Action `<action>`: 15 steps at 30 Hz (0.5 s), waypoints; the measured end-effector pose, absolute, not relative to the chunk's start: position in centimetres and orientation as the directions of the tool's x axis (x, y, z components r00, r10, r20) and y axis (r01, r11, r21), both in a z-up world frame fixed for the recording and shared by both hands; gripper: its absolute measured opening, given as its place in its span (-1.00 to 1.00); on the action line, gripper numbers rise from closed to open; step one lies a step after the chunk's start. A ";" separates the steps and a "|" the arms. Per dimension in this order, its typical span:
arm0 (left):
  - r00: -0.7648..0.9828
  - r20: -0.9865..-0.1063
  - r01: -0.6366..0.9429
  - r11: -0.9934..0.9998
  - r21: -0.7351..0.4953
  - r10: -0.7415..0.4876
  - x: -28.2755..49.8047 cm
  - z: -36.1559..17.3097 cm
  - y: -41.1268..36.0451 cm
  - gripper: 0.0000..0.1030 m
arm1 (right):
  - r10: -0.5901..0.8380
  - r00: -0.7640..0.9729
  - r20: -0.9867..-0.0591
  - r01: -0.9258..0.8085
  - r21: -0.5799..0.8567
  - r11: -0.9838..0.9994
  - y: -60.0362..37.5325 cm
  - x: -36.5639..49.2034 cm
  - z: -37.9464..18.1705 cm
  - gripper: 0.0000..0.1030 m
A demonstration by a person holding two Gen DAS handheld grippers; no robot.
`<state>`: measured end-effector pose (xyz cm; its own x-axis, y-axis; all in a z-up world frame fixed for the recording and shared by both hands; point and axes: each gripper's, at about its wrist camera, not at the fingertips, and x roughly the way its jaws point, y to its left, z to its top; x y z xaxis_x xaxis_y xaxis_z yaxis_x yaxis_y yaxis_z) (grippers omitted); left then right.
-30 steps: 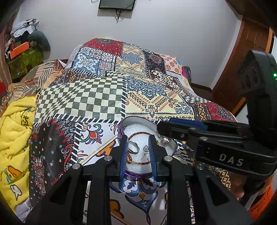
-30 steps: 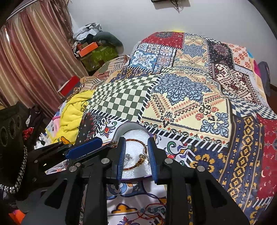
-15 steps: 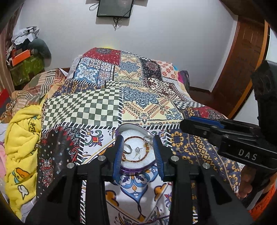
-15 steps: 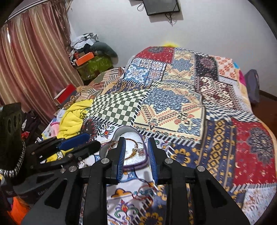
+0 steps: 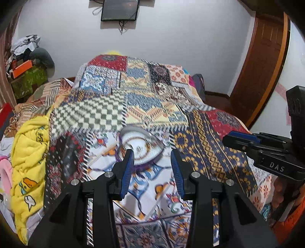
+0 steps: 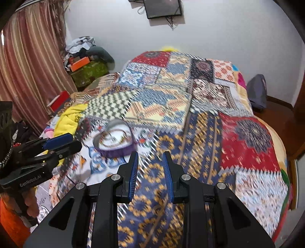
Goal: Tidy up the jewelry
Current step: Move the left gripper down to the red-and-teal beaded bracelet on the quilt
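A heart-shaped purple jewelry box (image 5: pixel 140 146) with a white lining sits open on the patchwork bedspread (image 5: pixel 133 106). Bracelets and small pieces lie inside it, blurred. It also shows in the right wrist view (image 6: pixel 114 140). My left gripper (image 5: pixel 152 162) is open and empty, raised above and just in front of the box. My right gripper (image 6: pixel 149 166) is open and empty, raised to the right of the box. Each gripper appears in the other's view: the right one (image 5: pixel 247 141), the left one (image 6: pixel 61 143).
A yellow blanket (image 5: pixel 28 152) lies bunched at the bed's left edge. Boxes and clothes (image 5: pixel 26 74) are piled in the back left corner beside a curtain (image 6: pixel 32 66). A wooden door (image 5: pixel 261 66) stands at the right. A screen (image 5: pixel 119 9) hangs on the wall.
Both grippers have pulled back and up from the jewelry box. The right gripper has swung to the right. The left jaws have opened wider.
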<state>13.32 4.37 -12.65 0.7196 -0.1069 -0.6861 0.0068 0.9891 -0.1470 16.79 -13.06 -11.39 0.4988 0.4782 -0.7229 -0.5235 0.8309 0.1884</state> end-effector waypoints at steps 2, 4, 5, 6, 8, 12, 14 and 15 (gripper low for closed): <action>0.704 -0.701 0.014 0.990 -0.143 -0.112 13.2 -13.3 3.8 -0.25 | 0.461 0.494 -0.737 -0.510 0.184 0.840 -13.8 16.5 -12.0 -0.54; 0.687 -0.716 0.020 0.989 -0.149 -0.122 13.1 -14.1 3.2 -0.25 | 0.451 0.481 -0.752 -0.497 0.190 0.847 -14.6 16.2 -12.7 -0.54; 0.673 -0.727 0.027 0.987 -0.159 -0.135 13.0 -14.6 2.9 -0.25 | 0.445 0.473 -0.760 -0.489 0.194 0.850 -15.0 16.1 -13.2 -0.54; 0.659 -0.739 0.032 0.986 -0.163 -0.144 13.0 -15.2 2.5 -0.25 | 0.440 0.467 -0.767 -0.482 0.197 0.854 -15.4 15.9 -13.6 -0.54; 0.637 -0.756 0.037 0.986 -0.161 -0.148 12.9 -16.2 1.9 -0.25 | 0.425 0.455 -0.782 -0.470 0.194 0.861 -15.9 15.7 -14.3 -0.54; 0.588 -0.791 0.050 0.984 -0.171 -0.168 12.5 -18.4 1.0 -0.25 | 0.427 0.409 -0.806 -0.464 0.220 0.858 -16.5 14.9 -15.6 -0.54; 0.570 -0.804 0.050 0.984 -0.168 -0.166 12.4 -19.2 0.8 -0.25 | 0.421 0.391 -0.818 -0.475 0.212 0.854 -16.1 14.6 -16.3 -0.54; 0.560 -0.811 0.048 0.984 -0.171 -0.168 12.3 -19.6 0.8 -0.25 | 0.421 0.385 -0.821 -0.481 0.211 0.851 -15.9 14.4 -16.5 -0.54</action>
<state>12.30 0.78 -19.62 0.5600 -0.1680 -0.8112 0.0481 0.9842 -0.1706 14.36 -15.89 -16.47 0.3848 0.4211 -0.8214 -0.4809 0.8510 0.2110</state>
